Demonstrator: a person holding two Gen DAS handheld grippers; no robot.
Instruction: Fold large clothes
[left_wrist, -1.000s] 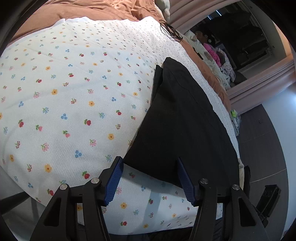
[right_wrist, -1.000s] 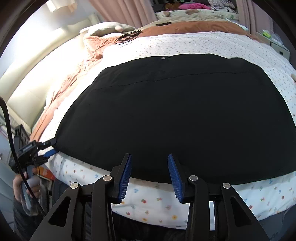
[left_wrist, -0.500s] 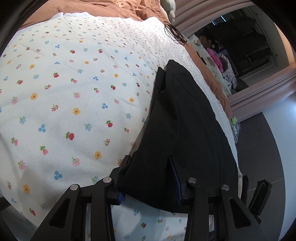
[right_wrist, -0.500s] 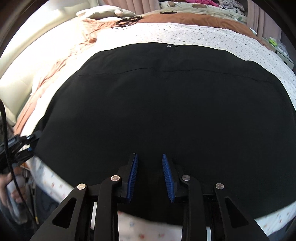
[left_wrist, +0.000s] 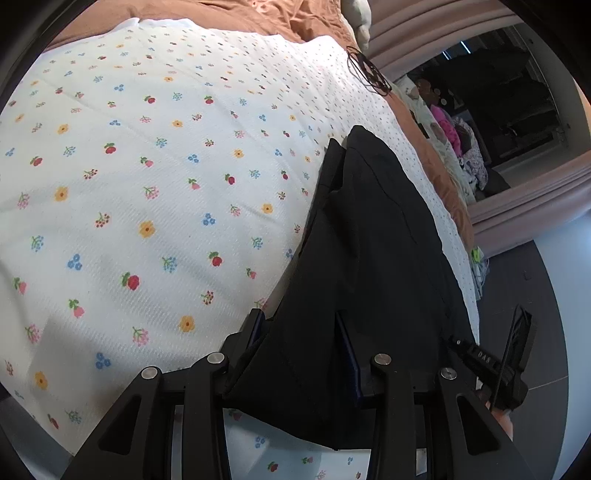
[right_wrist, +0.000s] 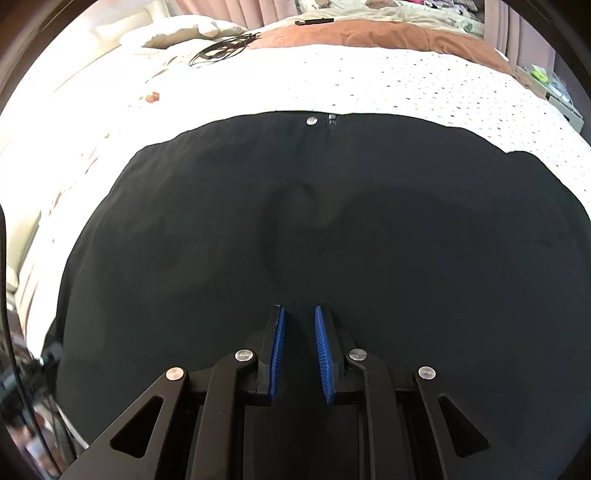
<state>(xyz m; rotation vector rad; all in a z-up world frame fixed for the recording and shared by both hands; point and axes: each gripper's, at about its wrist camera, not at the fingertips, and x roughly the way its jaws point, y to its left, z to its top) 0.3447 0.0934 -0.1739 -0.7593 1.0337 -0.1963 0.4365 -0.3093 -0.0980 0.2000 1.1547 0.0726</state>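
The left gripper (left_wrist: 301, 347) points steeply downward, its 2 black arms reaching up from the bottom of the left wrist view. Its blue-padded fingers (left_wrist: 347, 354) are pinched onto a bunched corner of the black garment (left_wrist: 369, 258), the cloth draped over both pads. The right gripper (right_wrist: 299, 354) also tilts steeply down; its jaws are closing, a narrow gap between the ribbed blue pads (right_wrist: 277, 350), with black fabric under the tips.
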